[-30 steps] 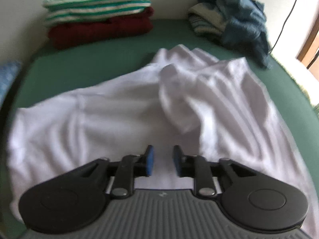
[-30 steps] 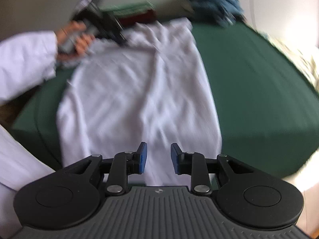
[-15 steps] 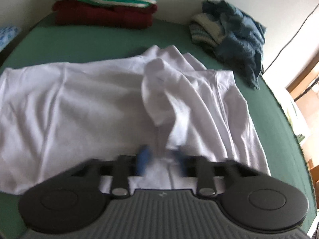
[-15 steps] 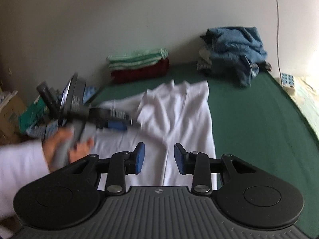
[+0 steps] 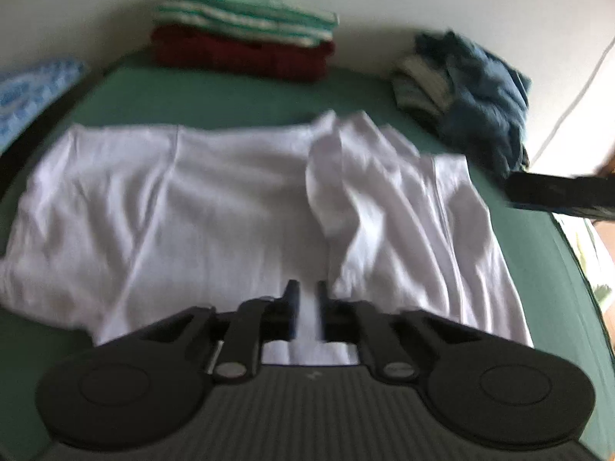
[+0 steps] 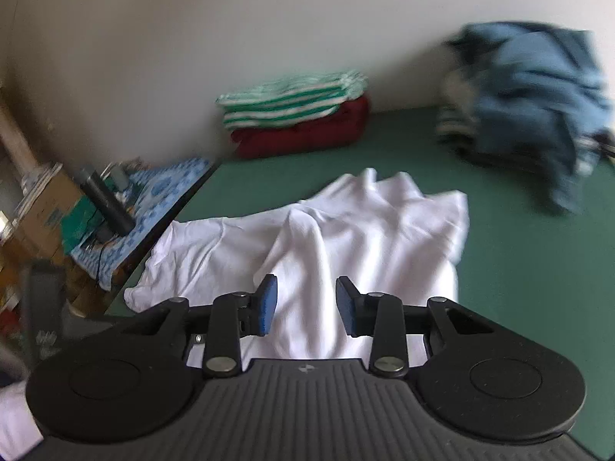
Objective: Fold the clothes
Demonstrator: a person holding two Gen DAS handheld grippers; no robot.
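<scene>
White shirt (image 5: 238, 207) lies rumpled on green surface (image 5: 215, 100); both jaws parted (empty).

— Soft daylight, brightest at the right edge of the left wrist view. Heavy fisheye bending at the borders.

— Motion blur across both views; blue clothes pile (image 6: 530, 88) smeared, white shirt (image 5: 238, 207) washed out, faint shadows.

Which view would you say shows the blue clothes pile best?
The left wrist view: the blue pile is fairly sharp and whole there. The right wrist view shows it larger but smeared by motion blur.
</scene>
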